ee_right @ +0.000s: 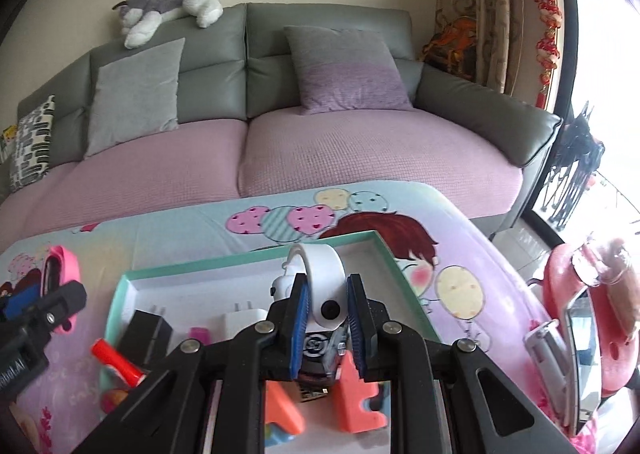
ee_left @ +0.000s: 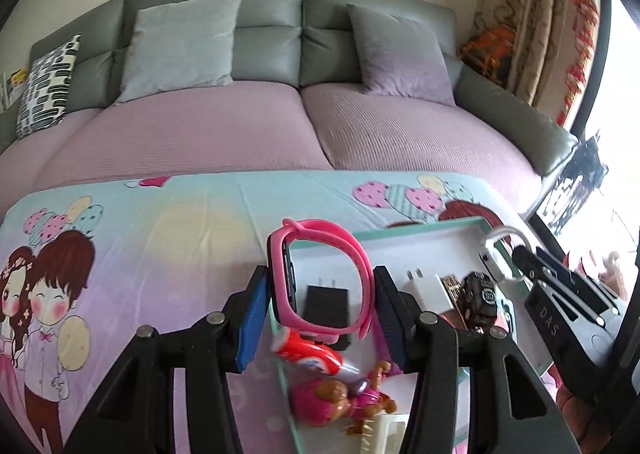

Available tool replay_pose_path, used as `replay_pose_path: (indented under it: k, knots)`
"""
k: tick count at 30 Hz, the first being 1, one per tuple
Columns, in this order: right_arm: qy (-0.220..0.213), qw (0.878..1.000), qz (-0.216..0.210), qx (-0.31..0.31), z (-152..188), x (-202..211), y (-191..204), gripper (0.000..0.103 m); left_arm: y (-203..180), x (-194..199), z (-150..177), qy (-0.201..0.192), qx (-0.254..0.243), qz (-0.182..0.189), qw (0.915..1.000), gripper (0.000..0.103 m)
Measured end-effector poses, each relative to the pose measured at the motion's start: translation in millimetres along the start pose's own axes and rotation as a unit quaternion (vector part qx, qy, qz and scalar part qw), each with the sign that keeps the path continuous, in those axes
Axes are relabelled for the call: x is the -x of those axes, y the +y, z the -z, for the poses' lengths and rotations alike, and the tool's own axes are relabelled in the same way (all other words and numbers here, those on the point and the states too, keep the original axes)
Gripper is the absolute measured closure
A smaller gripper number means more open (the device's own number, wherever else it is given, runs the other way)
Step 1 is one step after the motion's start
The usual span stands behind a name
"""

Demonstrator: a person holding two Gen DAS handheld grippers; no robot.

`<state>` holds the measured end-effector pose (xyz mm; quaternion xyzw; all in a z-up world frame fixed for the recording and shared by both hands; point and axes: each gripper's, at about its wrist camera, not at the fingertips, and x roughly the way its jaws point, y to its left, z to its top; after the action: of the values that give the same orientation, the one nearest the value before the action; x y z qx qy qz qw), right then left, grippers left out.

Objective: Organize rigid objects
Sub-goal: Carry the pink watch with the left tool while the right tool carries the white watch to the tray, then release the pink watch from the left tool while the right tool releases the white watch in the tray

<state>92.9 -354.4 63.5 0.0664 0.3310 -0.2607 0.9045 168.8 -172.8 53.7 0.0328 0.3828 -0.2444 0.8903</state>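
Note:
My left gripper is shut on a pink kids' watch and holds it above the left edge of a teal-rimmed white tray. My right gripper is shut on a white watch and holds it over the same tray. In the tray lie a black charger, a white charger, a black toy car, a red-and-white toy and a pink pup figure. The right gripper also shows at the right of the left wrist view.
The tray sits on a table with a cartoon cloth. A grey and purple sofa stands behind the table. Orange foam pieces lie under my right gripper. A pink round stand with a mirror is at the right.

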Motion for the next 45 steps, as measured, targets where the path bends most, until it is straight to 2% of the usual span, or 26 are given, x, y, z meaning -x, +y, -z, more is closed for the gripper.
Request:
replay_pose_path:
  k: [9,21,24,27,34,39,40,41,44,45]
  knots:
    - [0.03,0.999,-0.009,0.021,7.9,-17.1,8.8,0.082,-14.6,-20.2,10.1,0.03,-0.015,0.013,0.9994,0.05]
    - [0.032,0.998,-0.018,0.051,11.2,-17.7,27.2,0.081,-16.9,-36.5,18.3,0.061,-0.013,0.013,0.9979,0.05]
    - [0.037,0.998,-0.018,0.052,11.9,-19.1,28.6,0.081,-15.1,-36.7,17.7,0.063,-0.008,0.016,0.9979,0.049]
    - [0.039,0.998,-0.02,0.054,11.9,-19.3,30.4,0.081,-14.1,-36.6,17.8,0.065,-0.007,0.014,0.9978,0.043]
    - [0.032,0.998,-0.02,0.055,9.2,-15.0,32.4,0.081,-7.4,-26.3,12.8,0.051,0.0,0.009,0.9987,0.042]
    - [0.036,0.998,-0.017,0.057,8.9,-15.9,33.8,0.08,5.6,-16.5,8.4,0.036,0.014,-0.013,0.9992,0.041]
    - [0.035,0.998,-0.017,0.057,8.6,-15.7,33.3,0.079,10.5,-14.1,7.4,0.032,0.021,-0.019,0.9991,0.041]
    - [0.035,0.998,-0.017,0.055,8.3,-15.1,33.0,0.072,14.2,-12.8,6.5,0.03,0.027,-0.022,0.9989,0.039]
    - [0.026,0.998,-0.022,0.05,7.2,-12.1,34.1,0.041,28.7,-7.2,3.8,0.02,0.05,-0.029,0.9981,0.036]
    - [0.024,0.998,-0.024,0.051,6.8,-11.7,34.7,0.041,31.6,-6.4,3.4,0.018,0.054,-0.031,0.9979,0.036]
